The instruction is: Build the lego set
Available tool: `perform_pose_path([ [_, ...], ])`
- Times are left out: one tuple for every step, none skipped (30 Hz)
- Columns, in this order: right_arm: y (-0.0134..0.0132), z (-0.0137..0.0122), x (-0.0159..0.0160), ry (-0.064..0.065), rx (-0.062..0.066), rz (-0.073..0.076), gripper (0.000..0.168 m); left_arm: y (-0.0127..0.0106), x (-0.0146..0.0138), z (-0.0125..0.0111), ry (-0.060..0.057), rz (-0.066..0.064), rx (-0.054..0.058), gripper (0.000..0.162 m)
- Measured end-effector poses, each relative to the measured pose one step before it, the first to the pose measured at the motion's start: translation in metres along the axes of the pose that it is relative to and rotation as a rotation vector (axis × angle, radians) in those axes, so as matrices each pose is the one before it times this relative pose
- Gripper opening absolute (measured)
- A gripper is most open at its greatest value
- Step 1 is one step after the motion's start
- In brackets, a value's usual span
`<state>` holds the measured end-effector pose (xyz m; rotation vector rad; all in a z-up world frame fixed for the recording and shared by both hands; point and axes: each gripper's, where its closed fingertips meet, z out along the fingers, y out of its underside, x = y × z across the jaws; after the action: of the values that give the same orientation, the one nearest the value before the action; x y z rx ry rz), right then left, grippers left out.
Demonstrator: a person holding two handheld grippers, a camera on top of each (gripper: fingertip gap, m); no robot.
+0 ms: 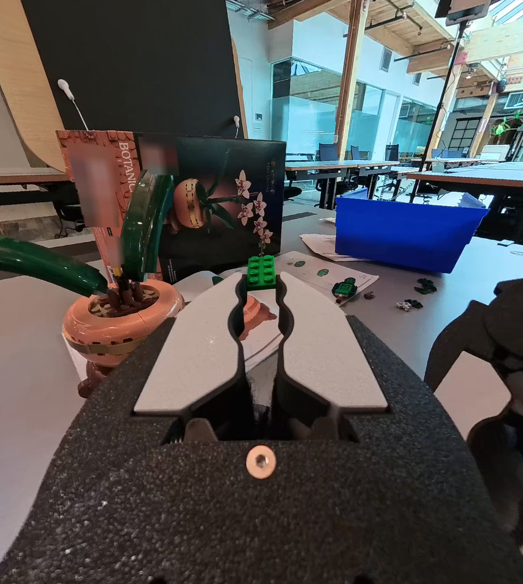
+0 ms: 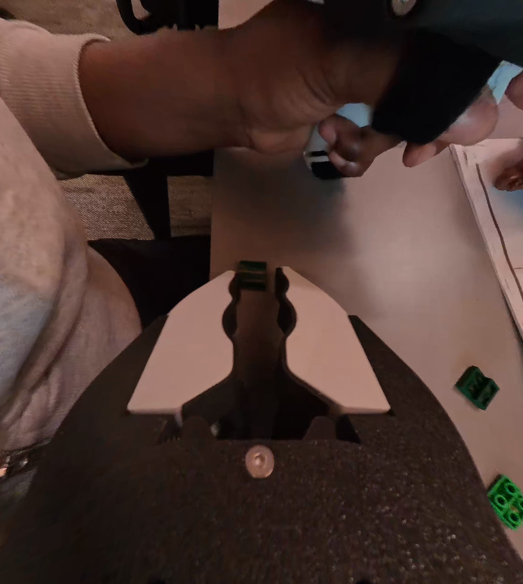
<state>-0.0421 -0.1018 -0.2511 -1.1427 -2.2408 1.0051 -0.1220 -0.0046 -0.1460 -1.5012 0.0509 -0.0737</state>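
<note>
My left gripper (image 1: 261, 281) is shut on a bright green two-by-four brick (image 1: 261, 271), held at its fingertips above the table. To its left stands the built peach pot (image 1: 118, 319) with brown stems and two dark green leaves (image 1: 146, 221). My right gripper (image 2: 254, 276) is shut on a small dark green piece (image 2: 251, 275) near the table's front edge. It also shows as a dark shape in the left wrist view (image 1: 507, 347). A dark green brick (image 2: 477, 392) and a bright green two-by-two brick (image 2: 510, 505) lie on the table to its right.
The set's box (image 1: 222, 202) stands behind the pot. The instruction booklet (image 1: 317, 271) lies open with small dark green parts (image 1: 344, 287) on and beside it. A blue bin (image 1: 409, 230) sits far right. A hand (image 2: 269, 94) and sleeve fill the top left of the right wrist view. The gap from one gripper's tips to the other's is roughly 15 centimetres.
</note>
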Motion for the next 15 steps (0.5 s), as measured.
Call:
perform_pose_path([
  [0.00108,0.00033,0.00248,0.0188,-0.0098,-0.0124,0.015,0.00037,0.00057,-0.00025,0.0057,-0.0087,0.0007,0.016],
  [-0.00005,0.00022,0.00001,0.0012,-0.0034,-0.0119,0.015,0.00047,0.00008,-0.00026,0.0033,-0.0077,-0.0008,0.016],
  [-0.00004,-0.00050,-0.00007,-0.0033,-0.0049,-0.0062,0.015,0.00051,-0.00016,-0.00002,0.0014,-0.0053,-0.0003,0.016],
  [0.00015,-0.00116,0.00097,-0.0006,-0.0026,0.0059,0.014,0.00038,-0.00036,0.00034,0.0000,-0.0027,0.0002,0.016],
  [0.00113,-0.00395,0.00477,0.0168,0.0015,0.0198,0.014,0.00034,-0.00031,-0.00011,-0.0008,-0.0001,-0.0012,0.016],
  [0.00008,-0.00666,0.00516,0.0075,0.0133,0.0345,0.013,0.00030,-0.00043,0.00019,-0.0025,0.0010,-0.0014,0.016],
  [-0.00141,0.00081,0.00848,0.0048,0.0466,0.0646,0.000,0.00003,-0.00045,-0.00003,-0.0030,-0.0005,-0.0002,0.016],
  [-0.00532,-0.00644,0.00763,-0.0060,0.0595,0.0885,0.000,0.00009,-0.00015,-0.00013,-0.0004,-0.0029,-0.0001,0.016],
  [-0.00762,-0.00750,0.00708,-0.0167,0.0737,0.0982,0.000,0.00040,-0.00016,0.00008,0.0002,-0.0047,-0.0009,0.016],
  [-0.00572,-0.00699,0.00777,-0.0089,0.0521,0.0874,0.000,0.00021,-0.00005,-0.00012,0.0012,-0.0042,-0.0011,0.016],
  [-0.00259,-0.00584,0.00612,-0.0038,0.0183,0.0434,0.002,0.00036,0.00006,-0.00020,0.0007,0.0004,-0.0028,0.016],
  [-0.00101,-0.00383,0.00337,0.0012,-0.0013,-0.0079,0.005,-0.00006,-0.00126,-0.00025,-0.0071,0.0079,-0.0026,0.016],
  [-0.00025,-0.00177,0.00172,0.0076,-0.0163,-0.0347,0.008,-0.00124,-0.00371,-0.00058,-0.0190,0.0187,0.0013,0.016],
  [-0.00070,0.00042,0.00262,0.0204,-0.0292,-0.0432,0.011,-0.00290,-0.00677,-0.00156,-0.0332,0.0228,0.0084,0.016],
  [-0.00113,0.00203,0.00047,0.0078,-0.0325,-0.0587,0.016,-0.00525,-0.00899,-0.00374,-0.0366,0.0206,0.0165,0.016],
])
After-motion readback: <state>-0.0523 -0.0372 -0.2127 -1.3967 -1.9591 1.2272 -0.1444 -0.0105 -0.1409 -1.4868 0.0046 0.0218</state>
